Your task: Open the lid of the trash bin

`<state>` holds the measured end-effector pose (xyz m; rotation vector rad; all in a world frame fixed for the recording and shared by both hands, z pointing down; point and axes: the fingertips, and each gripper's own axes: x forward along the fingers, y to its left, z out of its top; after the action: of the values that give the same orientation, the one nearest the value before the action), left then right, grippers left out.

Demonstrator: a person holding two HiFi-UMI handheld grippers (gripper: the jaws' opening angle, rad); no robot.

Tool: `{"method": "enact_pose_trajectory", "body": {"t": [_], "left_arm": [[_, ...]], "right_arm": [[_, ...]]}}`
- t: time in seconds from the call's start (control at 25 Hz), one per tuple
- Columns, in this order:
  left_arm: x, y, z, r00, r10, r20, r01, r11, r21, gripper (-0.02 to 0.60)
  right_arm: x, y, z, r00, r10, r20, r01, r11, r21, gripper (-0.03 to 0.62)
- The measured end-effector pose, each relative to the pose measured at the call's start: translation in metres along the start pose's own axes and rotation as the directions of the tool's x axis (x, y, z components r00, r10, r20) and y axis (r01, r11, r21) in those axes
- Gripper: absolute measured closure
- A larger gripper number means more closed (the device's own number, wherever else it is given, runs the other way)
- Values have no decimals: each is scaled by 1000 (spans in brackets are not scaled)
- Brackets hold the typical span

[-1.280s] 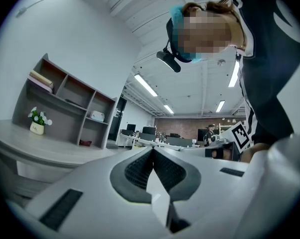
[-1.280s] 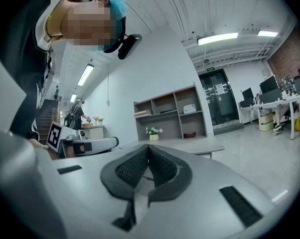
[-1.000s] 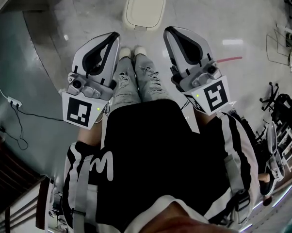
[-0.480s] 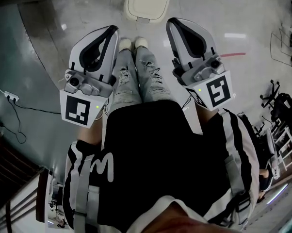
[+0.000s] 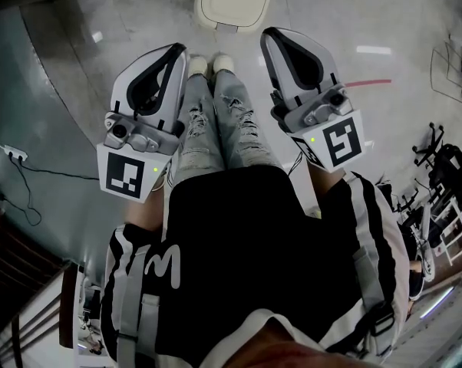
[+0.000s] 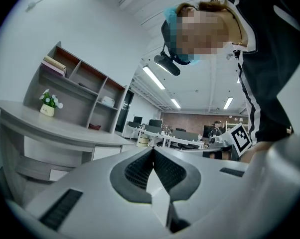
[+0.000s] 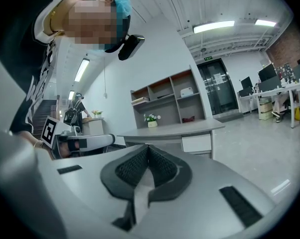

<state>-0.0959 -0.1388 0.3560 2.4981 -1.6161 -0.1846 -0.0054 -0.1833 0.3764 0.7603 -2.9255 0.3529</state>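
The trash bin [image 5: 233,0] stands on the floor just beyond the person's shoes, its cream-white lid down. My left gripper [image 5: 181,50] hangs at waist height to the left of the legs, short of the bin, its jaws shut with nothing between them. My right gripper [image 5: 267,34] is held level with it on the right, also shut and empty. In the left gripper view the left gripper [image 6: 152,151] points up into the room; the right gripper [image 7: 147,148] does the same in its own view. The bin shows in neither gripper view.
A power strip with a cable [image 5: 16,157] lies on the floor at the left. A red line [image 5: 367,83] marks the floor at the right, with chairs [image 5: 446,159] beyond. A grey desk [image 6: 55,128] with shelves stands nearby; the same desk [image 7: 175,128] appears in the right gripper view.
The bin has slid a little up and right in the head view as the view shifted. Both grippers stay shut at about the same places.
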Motion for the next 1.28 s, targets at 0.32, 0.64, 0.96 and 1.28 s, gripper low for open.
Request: {"method": "enact_pose_trajectory", "body": {"t": [0.32, 0.64, 0.96, 1.28], "left_arm": [[7, 8, -26, 1000, 6, -19, -6, 1000, -15, 580], [8, 15, -48, 999, 6, -36, -7, 999, -34, 580], [4, 22, -62, 998, 6, -65, -8, 999, -34, 580], [2, 21, -75, 998, -5, -69, 1, 999, -45, 580]], "right_arm": [[7, -12, -25, 1000, -7, -19, 7, 1000, 25, 585], [21, -18, -56, 999, -2, -52, 4, 999, 45, 585], [32, -20, -81, 997, 1, -81, 4, 998, 55, 585], [41, -21, -110, 994, -3, -109, 7, 999, 45, 585]]}}
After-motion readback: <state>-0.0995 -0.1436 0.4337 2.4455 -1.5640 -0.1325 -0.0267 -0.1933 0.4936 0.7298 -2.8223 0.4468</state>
